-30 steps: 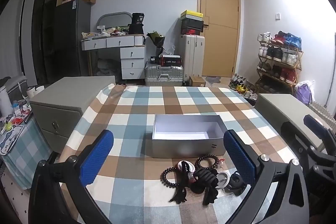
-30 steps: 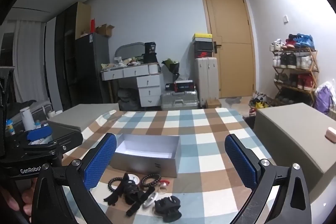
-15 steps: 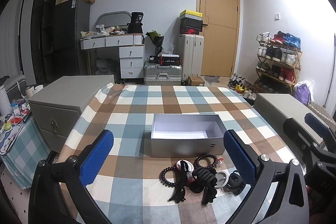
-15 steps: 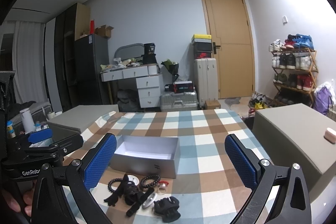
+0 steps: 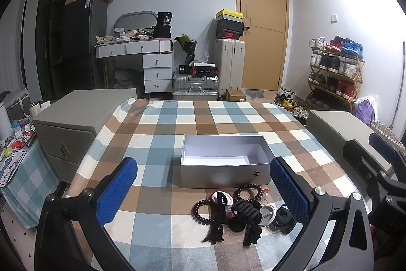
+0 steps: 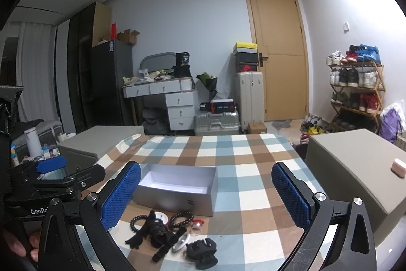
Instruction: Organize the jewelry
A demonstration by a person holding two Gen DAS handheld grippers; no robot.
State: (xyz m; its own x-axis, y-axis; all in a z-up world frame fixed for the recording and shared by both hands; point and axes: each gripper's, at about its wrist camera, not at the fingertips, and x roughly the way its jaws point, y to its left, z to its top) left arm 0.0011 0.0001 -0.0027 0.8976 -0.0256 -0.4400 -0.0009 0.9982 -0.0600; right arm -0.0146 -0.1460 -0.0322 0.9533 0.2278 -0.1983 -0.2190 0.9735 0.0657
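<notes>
Since the earlier frame both views had barely shifted. From the left wrist, the left tool (image 5: 203,191) hung spread wide, holding nothing; the box (image 5: 224,161) sat empty. From the right wrist, the right tool (image 6: 206,193) gaped too, the jewelry pile (image 6: 172,225) untouched on the worktop (image 6: 253,169); sorting hadn't begun.

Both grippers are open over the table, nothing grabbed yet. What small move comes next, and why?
Probably lower the right gripper onto the black claw clip. It lies nearest, clear of the pile's edge, both grippers hold nothing, and the grey box behind stands open and looks empty.
</notes>
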